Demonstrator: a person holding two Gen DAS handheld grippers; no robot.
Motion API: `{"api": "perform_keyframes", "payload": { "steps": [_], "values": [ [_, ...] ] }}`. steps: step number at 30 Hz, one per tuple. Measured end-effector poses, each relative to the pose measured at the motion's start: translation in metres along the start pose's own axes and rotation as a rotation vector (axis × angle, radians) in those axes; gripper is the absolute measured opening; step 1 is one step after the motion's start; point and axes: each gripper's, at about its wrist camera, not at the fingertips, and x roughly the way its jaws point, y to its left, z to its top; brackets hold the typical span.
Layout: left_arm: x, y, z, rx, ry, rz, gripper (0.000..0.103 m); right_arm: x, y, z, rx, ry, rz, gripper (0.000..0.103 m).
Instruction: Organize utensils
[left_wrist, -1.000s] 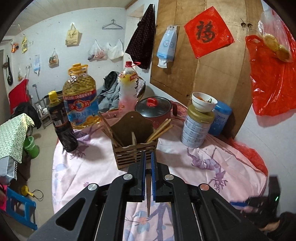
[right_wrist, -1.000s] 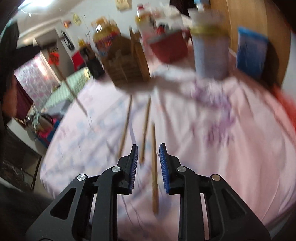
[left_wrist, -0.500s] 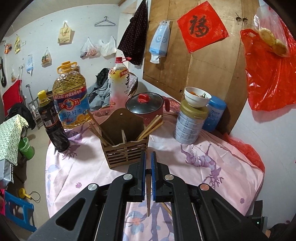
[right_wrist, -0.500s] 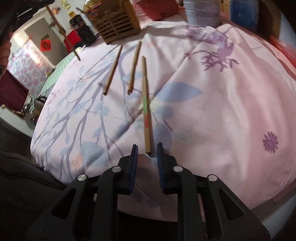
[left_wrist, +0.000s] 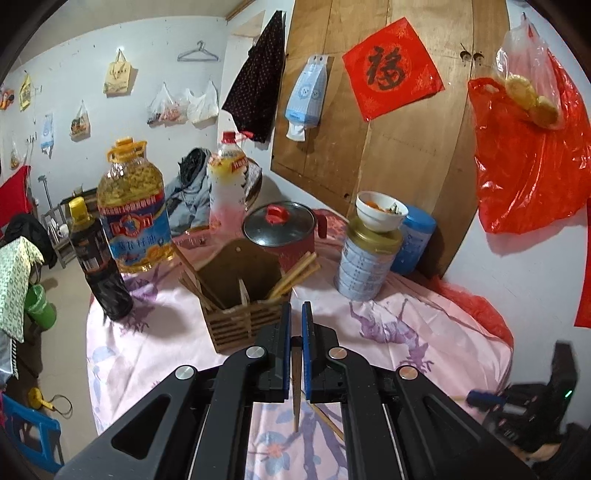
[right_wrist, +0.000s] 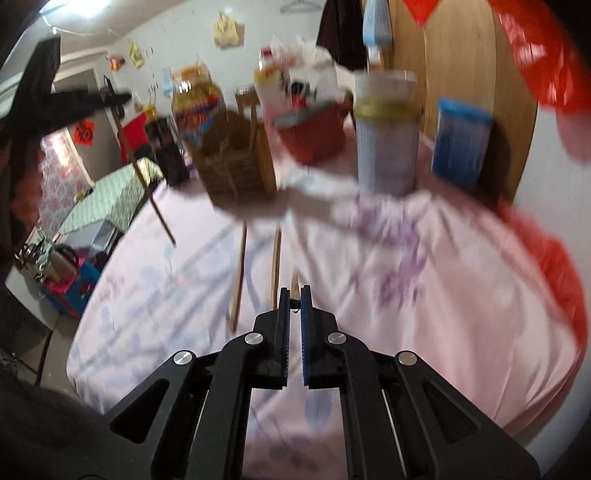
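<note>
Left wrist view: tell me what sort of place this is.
Probably a lived-in room of a home that serves for cooking and eating. A cooking oil jug, a red lidded pot and a wooden chopstick holder share a cloth-covered table, while bags and a hanger hang on the wall.

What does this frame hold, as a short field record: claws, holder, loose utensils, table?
left claw: shut on a dark wooden chopstick
right claw: shut on a light wooden chopstick
holder: slatted wooden utensil box, chopsticks leaning inside
loose utensils: two light wooden chopsticks lying on the cloth
table: round, pink floral tablecloth
image quality: right wrist view blurred
</note>
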Motion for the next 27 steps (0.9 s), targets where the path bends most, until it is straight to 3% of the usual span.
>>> {"api": "perform_keyframes", "payload": {
  "steps": [11,19,27],
  "values": [
    [0.014,0.016,0.014,-0.084,-0.02,0.083,0.006,0.014,0.0,0.065,-0.117,-0.025,0.108,0.006],
    [0.023,0.022,0.028,-0.087,-0.005,0.103,0.006,0.015,0.018,0.115,-0.161,-0.094,0.212,0.006],
    [0.027,0.028,0.08,-0.035,-0.078,0.147,0.006,0.025,0.045,0.201,-0.192,-0.188,0.289,0.006]
  ]
}}
